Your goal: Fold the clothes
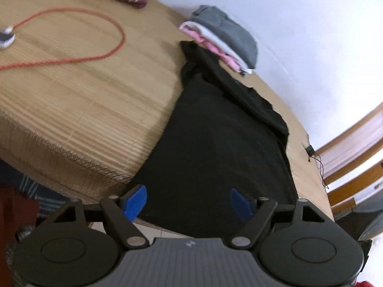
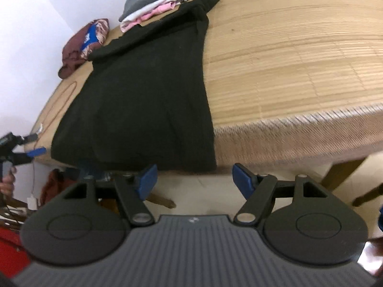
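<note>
**Black garment flat on mat, both grippers empty**

Woven bamboo mat (image 1: 71, 91) covers the table. On it: looped orange cord (image 1: 95, 57), a crumpled maroon cloth with a blue patch (image 2: 83, 45), a folded stack of grey, white and pink clothes (image 2: 155, 2) touching the garment's far end. Long black garment (image 2: 143, 91) lies spread lengthwise, near hem at the table edge. Left gripper (image 1: 189, 202) spread wide just above that hem; right gripper (image 2: 195, 179) likewise spread, just short of it, over floor.
</note>
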Demonstrator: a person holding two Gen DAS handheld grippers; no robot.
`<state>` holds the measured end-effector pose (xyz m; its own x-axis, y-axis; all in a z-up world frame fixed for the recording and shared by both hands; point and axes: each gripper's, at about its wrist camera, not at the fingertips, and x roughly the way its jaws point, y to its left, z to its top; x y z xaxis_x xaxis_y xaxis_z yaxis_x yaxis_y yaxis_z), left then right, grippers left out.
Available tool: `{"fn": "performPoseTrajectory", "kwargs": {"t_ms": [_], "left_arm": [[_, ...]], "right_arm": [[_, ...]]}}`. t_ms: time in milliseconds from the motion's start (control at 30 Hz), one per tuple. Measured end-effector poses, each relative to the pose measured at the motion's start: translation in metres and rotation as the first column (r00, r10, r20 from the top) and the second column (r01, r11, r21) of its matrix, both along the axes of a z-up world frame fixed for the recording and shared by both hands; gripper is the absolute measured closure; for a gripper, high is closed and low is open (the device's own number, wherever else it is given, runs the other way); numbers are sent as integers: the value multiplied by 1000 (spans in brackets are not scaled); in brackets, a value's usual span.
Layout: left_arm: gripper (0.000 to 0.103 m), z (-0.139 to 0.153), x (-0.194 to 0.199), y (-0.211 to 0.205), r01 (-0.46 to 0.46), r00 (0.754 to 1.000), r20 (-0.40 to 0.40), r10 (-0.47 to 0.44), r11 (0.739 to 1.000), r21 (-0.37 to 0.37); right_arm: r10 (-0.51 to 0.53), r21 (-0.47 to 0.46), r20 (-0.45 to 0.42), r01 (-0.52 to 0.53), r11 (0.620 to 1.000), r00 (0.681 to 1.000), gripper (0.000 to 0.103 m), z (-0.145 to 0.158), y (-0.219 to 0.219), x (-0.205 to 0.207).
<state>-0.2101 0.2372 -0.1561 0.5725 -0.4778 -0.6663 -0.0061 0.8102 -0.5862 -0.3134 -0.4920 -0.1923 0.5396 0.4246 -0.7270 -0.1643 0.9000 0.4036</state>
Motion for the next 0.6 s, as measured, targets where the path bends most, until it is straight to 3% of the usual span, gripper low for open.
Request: {"fn": "performPoseTrajectory", "kwargs": {"t_ms": [167, 233, 400, 467, 600], "left_arm": [[23, -10, 10, -3, 34, 999, -43, -32, 998, 49], [23, -13, 11, -2, 7, 999, -47, -3, 996, 89], [23, -22, 21, 0, -54, 996, -64, 61, 993, 100], [23, -22, 22, 2, -62, 995, -74, 70, 992, 107], [23, -24, 22, 5, -49, 994, -93, 64, 988, 149]], "right_arm": [[-8, 85, 1, 8, 996, 1000, 31, 3, -1, 23], [-14, 126, -18, 17, 992, 1000, 31, 3, -4, 26], [-47, 172, -76, 60, 983, 996, 49, -7, -9, 32], [-63, 183, -93, 79, 980, 994, 62, -10, -12, 32], [-94, 171, -119, 113, 979, 988, 63, -15, -18, 29]]}}
